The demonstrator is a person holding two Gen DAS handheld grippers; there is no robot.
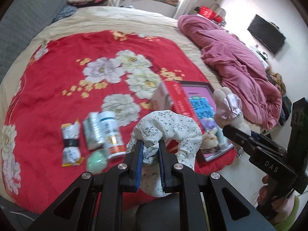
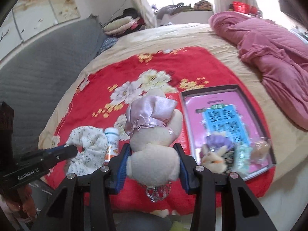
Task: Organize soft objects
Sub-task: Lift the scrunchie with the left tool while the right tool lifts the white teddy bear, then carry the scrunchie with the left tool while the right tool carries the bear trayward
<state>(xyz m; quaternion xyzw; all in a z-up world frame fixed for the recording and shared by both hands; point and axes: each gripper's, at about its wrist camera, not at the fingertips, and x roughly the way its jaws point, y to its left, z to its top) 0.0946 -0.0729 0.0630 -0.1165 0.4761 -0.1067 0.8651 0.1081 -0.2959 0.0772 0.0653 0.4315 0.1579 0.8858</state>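
Note:
My left gripper (image 1: 150,146) is shut on a white flower-print scrunchie (image 1: 167,127), held above the red floral bedspread (image 1: 77,57). In the right wrist view the scrunchie (image 2: 86,150) hangs at the lower left from the left gripper's fingers (image 2: 67,150). My right gripper (image 2: 154,150) is shut on a cream plush rabbit (image 2: 154,154) in a pink satin dress, lifted off the bed. That plush rabbit (image 1: 229,111) also appears at the right of the left wrist view, held by the right gripper's fingers (image 1: 238,136). A shallow box lid with a pink sheet (image 2: 221,107) holds a small plush bunny (image 2: 213,157) and other soft bits.
On the bedspread lie a white pill bottle (image 1: 111,134), a foil packet (image 1: 92,132), a snack wrapper (image 1: 71,144) and a mint-green ball (image 1: 96,161). A red box (image 1: 169,96) sits beside the lid. A crumpled pink quilt (image 1: 240,73) covers the bed's right side. A grey headboard (image 2: 38,73) stands left.

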